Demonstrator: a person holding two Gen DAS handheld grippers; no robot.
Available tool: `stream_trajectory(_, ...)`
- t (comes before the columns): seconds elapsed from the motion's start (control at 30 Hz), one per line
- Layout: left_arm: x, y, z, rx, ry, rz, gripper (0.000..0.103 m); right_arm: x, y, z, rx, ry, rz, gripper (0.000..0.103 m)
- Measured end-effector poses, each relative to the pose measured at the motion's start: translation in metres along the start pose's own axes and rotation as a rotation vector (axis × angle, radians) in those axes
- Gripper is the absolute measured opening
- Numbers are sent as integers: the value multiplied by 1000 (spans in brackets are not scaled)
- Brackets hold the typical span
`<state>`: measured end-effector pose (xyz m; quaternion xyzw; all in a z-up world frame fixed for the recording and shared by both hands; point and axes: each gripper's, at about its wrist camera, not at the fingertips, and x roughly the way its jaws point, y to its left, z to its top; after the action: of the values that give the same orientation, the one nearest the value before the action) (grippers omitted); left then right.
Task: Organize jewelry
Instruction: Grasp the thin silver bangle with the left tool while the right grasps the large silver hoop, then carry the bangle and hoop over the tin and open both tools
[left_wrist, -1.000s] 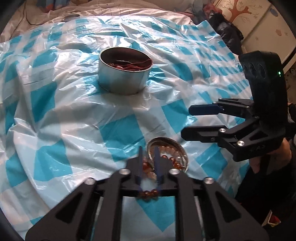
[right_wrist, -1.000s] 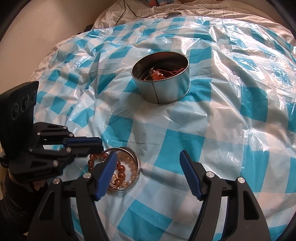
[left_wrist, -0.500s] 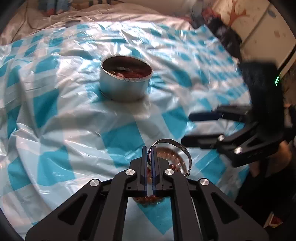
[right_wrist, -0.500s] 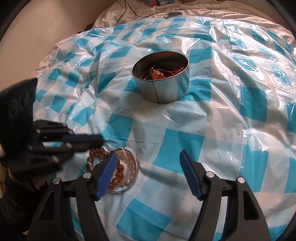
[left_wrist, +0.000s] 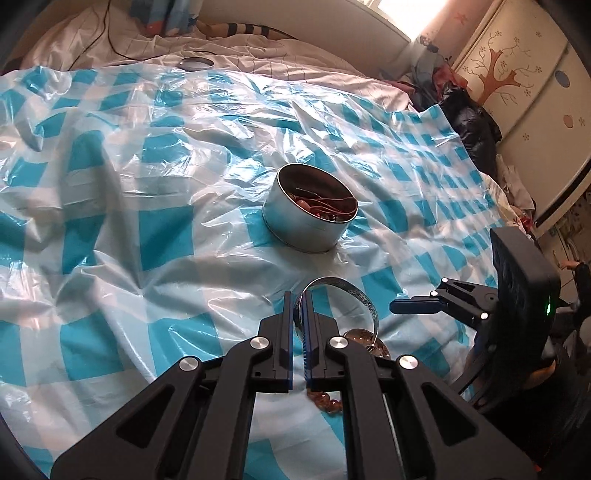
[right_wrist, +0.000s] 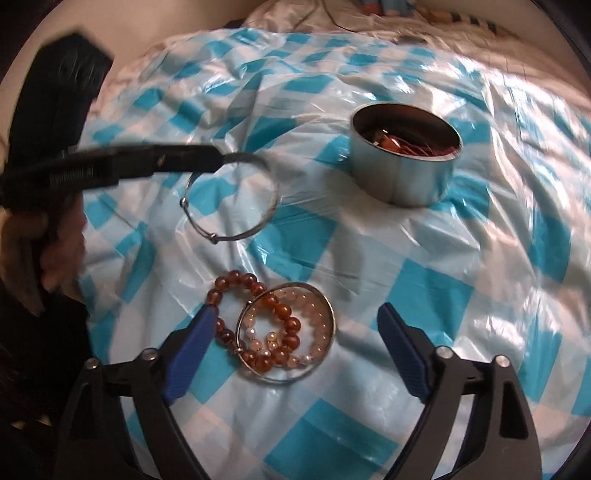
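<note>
L wrist view: the left gripper (left_wrist: 298, 325) is pinched tight on a thin silver bangle (left_wrist: 354, 295). A sec ago its jaws were a bit apart, down over the little pile of jewelry. Now they're closed on the bangle's rim and the bangle is up off the sheet, sticking out past the tips. The tin (left_wrist: 310, 212) sits ahead, well apart, w/ red cords and beads already inside. The right gripper (left_wrist: 424, 304) shows at the right edge, near the pile. A few amber beads (left_wrist: 327, 400) peek out under the left gripper.

R wrist view: the right gripper (right_wrist: 295, 328) has just been opening and its jaws are wide now, w/ nothing pressed btw them. Right below and btw the blue pads lies what's left: an amber bead bracelet (right_wrist: 258, 314), a pale bead bracelet (right_wrist: 314, 325) and a second bangle (right_wrist: 291, 332) lying around them, all on the blue-and-white checked plastic sheet (right_wrist: 424, 295). The left gripper (right_wrist: 218, 158) is blurry here and holds the silver bangle (right_wrist: 236, 199) hanging in the air, up and away from the pile, btw the pile and the tin (right_wrist: 404, 153). Half a sec ago the bangle was barely off the pile.

What it means, I think: one bangle is picked and likely goes to the tin next. The right gripper looks ready to grab from the pile. The bangle is thin and held by its edge, so it could slip or swing.
</note>
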<state>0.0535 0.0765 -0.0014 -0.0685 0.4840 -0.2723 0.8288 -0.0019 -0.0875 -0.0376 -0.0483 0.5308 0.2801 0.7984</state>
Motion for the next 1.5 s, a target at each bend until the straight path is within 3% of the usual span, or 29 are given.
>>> stream_trajectory(0.17, 0, -1, 0, 0, -1, -3, 4, 23, 8, -4, -17, 53, -19, 87)
stream_trajectory(0.27, 0, -1, -1, 2, -1, 0, 4, 23, 6, -5, -5, 42, 2, 87)
stream_trajectory(0.3, 0, -1, 0, 1, -1, 0, 4, 22, 5, -5, -3, 39, 9, 82)
stream_trajectory(0.33, 0, -1, 0, 0, -1, -1, 4, 20, 4, -5, 4, 37, 23, 68)
stream_trajectory(0.37, 0, 0, 0, -1, -2, -1, 4, 19, 1, -4, 16, 40, 30, 63)
stream_trajectory(0.67, -1, -2, 2, -4, -12, 3, 4, -4, -7, 1, 51, -14, 79, 63)
stream_trajectory(0.8, -3, -1, 4, -11, -26, 16, 4, -21, -28, 7, 146, -78, 125, 63)
stream_trajectory(0.97, -5, -5, 8, -4, -53, 33, 4, -38, -73, 7, 357, -165, 208, 63)
stream_trajectory(1.17, -6, -11, 14, 9, -90, 74, 4, -52, -96, 8, 456, -249, 190, 63)
stream_trajectory(1.5, 0, -20, 28, 12, -151, 107, 4, -60, -100, 24, 474, -330, 192, 63)
